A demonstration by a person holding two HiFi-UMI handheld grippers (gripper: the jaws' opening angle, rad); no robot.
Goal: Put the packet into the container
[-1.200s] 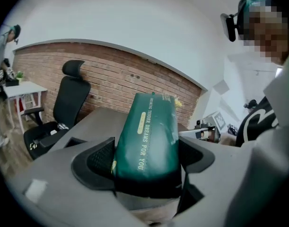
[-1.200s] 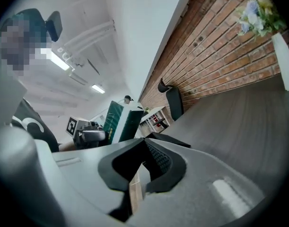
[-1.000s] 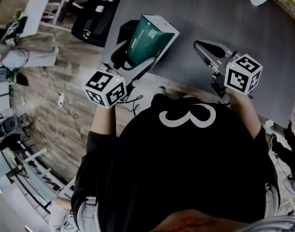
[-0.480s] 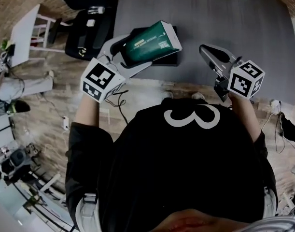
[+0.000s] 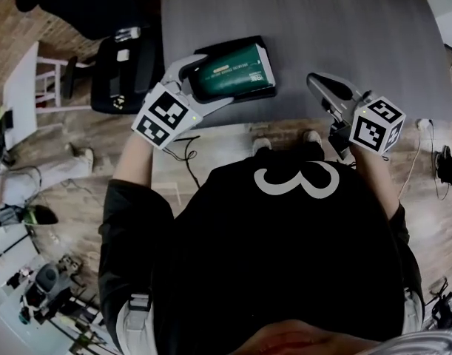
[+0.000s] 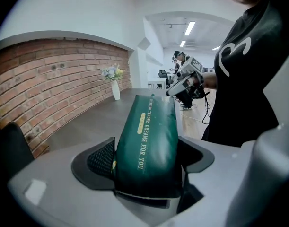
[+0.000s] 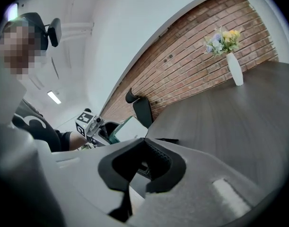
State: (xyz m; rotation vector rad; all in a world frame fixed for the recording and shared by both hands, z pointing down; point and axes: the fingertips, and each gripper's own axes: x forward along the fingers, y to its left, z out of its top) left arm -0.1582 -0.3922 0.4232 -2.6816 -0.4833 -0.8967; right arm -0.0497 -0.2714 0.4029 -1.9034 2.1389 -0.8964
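Left gripper [image 5: 203, 86] clamps the glossy dark green packet [image 5: 233, 71] over the flat black container [image 5: 211, 49], upper centre, best lowered level before release; right gripper [image 5: 318, 82] sits closed on nothing.

**Table** [image 5: 344, 35]: dark grey, matt top, set lengthwise along a brick wall.

Lying directly on it:
- **Container** [image 5: 227, 44]: black, shallow and rectangular. It lies flat at the near left of the top, just inside the near edge.
- **Vase** [image 7: 235, 70]: white and slender, upright at the far end beside the wall. It holds pale **flowers** [image 7: 222, 39] and stands well apart from the container.
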